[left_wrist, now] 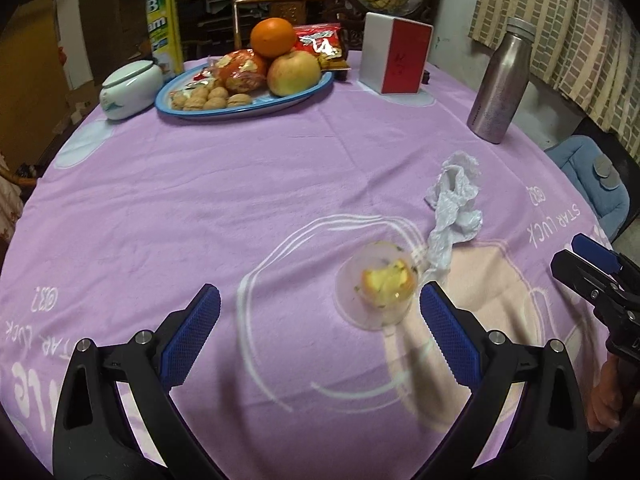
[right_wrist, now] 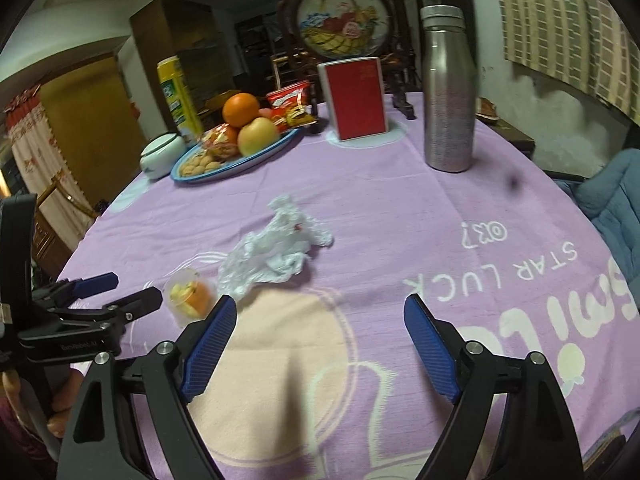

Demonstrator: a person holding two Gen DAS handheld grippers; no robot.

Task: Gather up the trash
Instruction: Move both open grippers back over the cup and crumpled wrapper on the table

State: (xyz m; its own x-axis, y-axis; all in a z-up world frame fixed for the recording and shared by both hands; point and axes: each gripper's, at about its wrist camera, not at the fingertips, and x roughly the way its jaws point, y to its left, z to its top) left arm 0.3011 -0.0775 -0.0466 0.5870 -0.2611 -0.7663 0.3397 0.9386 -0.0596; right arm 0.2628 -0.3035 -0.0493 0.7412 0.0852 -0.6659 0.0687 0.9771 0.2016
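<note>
Both wrist views low over tablecloth point(left_wrist: 240, 184), sharing cup point(left_wrist: 378, 290)

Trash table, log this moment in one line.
left tool: open, empty | right tool: open, empty | cup, bag: on table, untouched

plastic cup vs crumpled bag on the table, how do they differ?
The plastic cup is a rigid, clear shape lying on its side; the crumpled bag is limp, white and shapeless. The cup holds a bitten fruit piece; the bag shows no contents. The cup lies nearer the left tongs. Both rest on the purple tablecloth.

Cup point(left_wrist: 378, 290) just beside crumpled bag point(left_wrist: 454, 204)
</note>
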